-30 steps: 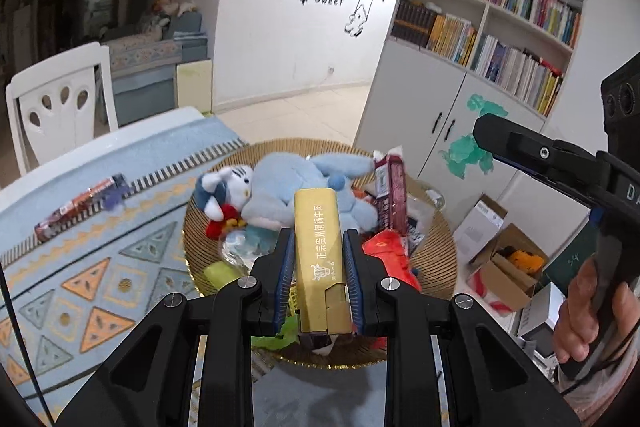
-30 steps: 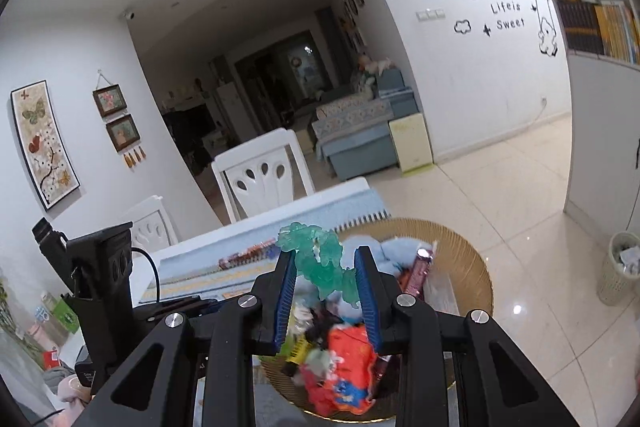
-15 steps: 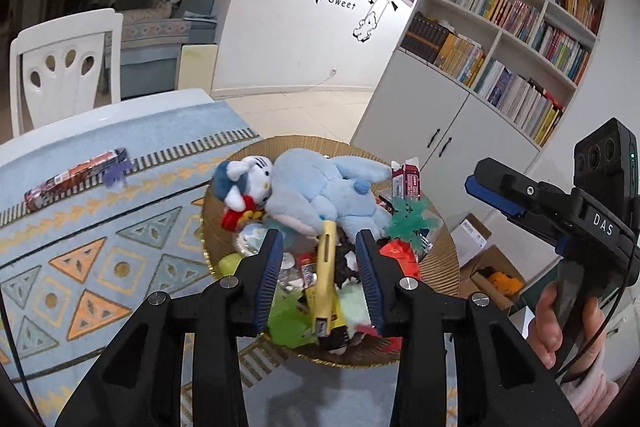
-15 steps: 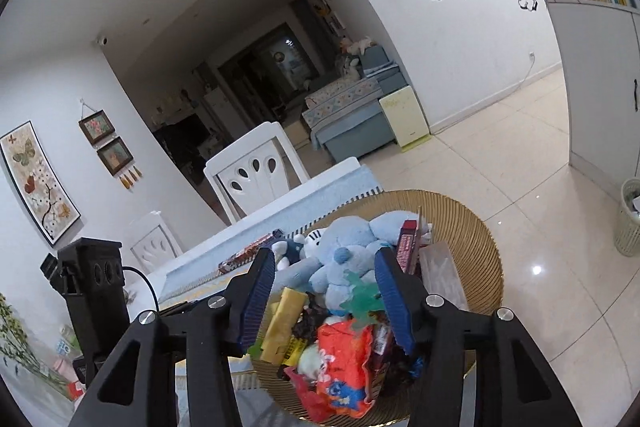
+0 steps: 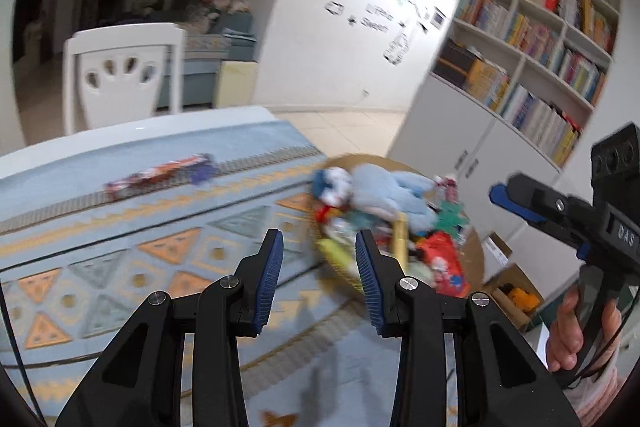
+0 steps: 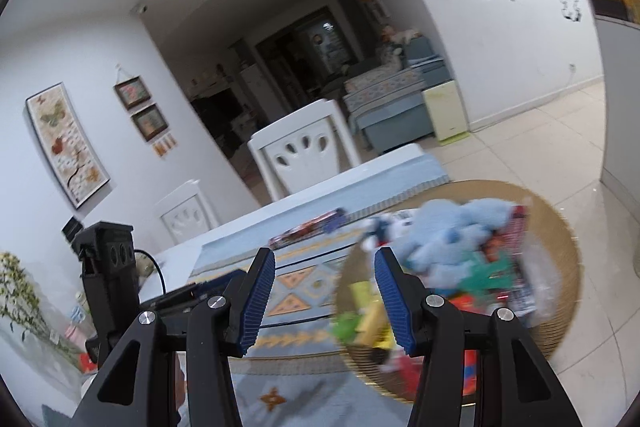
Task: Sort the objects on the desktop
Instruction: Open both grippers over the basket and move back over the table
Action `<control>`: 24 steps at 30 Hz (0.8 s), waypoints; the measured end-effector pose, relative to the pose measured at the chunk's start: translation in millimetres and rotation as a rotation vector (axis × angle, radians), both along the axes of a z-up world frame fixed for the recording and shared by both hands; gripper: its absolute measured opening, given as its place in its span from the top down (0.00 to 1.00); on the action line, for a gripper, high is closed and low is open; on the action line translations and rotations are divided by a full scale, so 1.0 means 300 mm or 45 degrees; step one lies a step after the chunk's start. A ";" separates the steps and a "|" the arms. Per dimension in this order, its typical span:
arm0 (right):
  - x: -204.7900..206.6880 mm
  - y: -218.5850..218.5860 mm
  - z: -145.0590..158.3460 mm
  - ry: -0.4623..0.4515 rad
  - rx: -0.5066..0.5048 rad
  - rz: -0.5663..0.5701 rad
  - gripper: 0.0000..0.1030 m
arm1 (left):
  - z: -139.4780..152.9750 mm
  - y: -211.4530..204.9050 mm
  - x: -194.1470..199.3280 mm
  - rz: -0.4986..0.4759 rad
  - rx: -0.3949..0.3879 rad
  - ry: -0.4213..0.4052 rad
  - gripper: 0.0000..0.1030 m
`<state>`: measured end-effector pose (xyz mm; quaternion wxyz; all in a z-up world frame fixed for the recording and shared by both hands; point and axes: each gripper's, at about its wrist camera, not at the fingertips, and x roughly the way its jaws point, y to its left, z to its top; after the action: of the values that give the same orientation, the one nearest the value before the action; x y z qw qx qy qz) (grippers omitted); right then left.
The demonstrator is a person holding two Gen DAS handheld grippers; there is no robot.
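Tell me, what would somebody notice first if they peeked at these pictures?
Probably the round woven basket at the table's edge, heaped with toys and snacks, with a fluffy blue plush toy on top. Next, a long snack wrapper lying alone on the patterned blue tablecloth. Close up, the left gripper and right gripper are both open and empty.

Basket (image 5: 476, 251): round, woven, tan, at the tabletop's corner, heaped full.
Plush toy (image 5: 390, 189): pale blue, lying on top of the heap.
Snack bar (image 5: 158, 175): long wrapped pack, flat on the patterned cloth, well apart from the basket.
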<state>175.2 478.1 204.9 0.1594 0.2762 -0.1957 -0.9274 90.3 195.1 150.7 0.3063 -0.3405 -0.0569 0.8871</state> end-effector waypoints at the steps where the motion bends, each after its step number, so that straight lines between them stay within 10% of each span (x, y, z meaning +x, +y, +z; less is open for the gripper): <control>1: -0.005 -0.024 0.001 -0.003 0.000 0.018 0.51 | 0.006 -0.058 -0.007 0.038 0.006 0.004 0.66; 13: -0.209 -0.492 -0.184 -0.072 0.171 0.248 0.51 | -0.079 -0.503 -0.188 0.318 -0.025 -0.054 0.66; 24: -0.319 -0.525 -0.503 -0.126 0.170 0.352 0.51 | -0.260 -0.341 -0.563 0.105 -0.201 -0.038 0.66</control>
<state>79.4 320.6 53.8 0.2571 0.3558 -0.1015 -0.8928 -78.5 92.8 72.8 0.2411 -0.3740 -0.0053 0.8955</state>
